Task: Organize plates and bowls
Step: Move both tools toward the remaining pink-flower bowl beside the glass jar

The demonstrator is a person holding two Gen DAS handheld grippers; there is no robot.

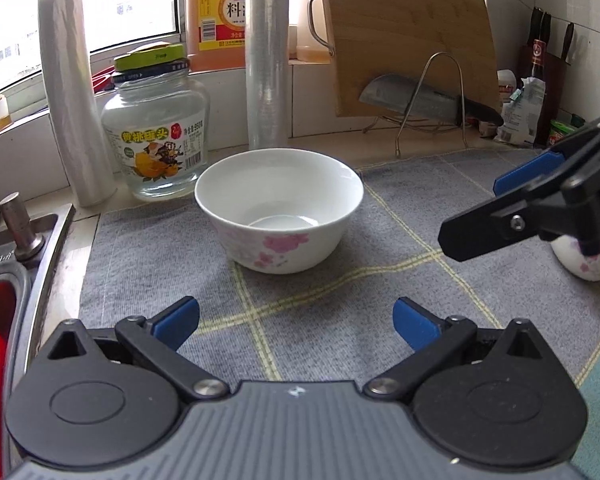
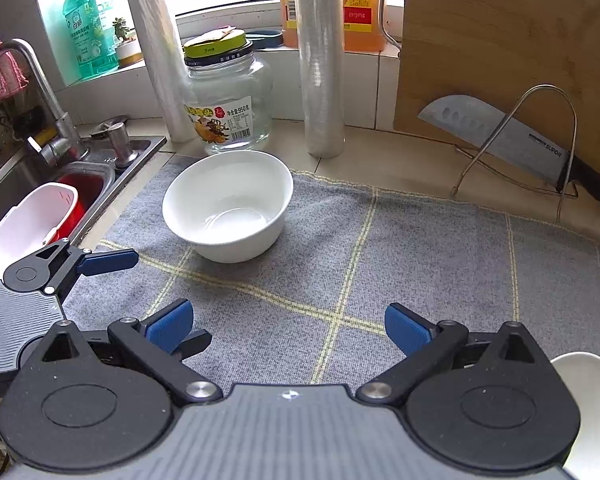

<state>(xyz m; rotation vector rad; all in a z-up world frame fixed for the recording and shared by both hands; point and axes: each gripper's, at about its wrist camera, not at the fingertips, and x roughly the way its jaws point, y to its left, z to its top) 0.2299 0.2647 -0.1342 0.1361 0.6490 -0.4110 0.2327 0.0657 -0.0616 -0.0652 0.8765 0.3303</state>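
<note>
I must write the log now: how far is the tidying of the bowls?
Nothing looks done yet. The flowered bowl stands alone on the grey mat, and a second bowl sits apart at the right edge. Both the left gripper and the right gripper are open and empty. Gathering the bowls remains.

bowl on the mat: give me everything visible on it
The bowl is white, glossy, ceramic-looking, with pink blossom prints on its outer wall. It stands upright and empty on the grey checked mat, just in front of the glass jar; contact between them is unclear. Neither tongs touch it.
</note>
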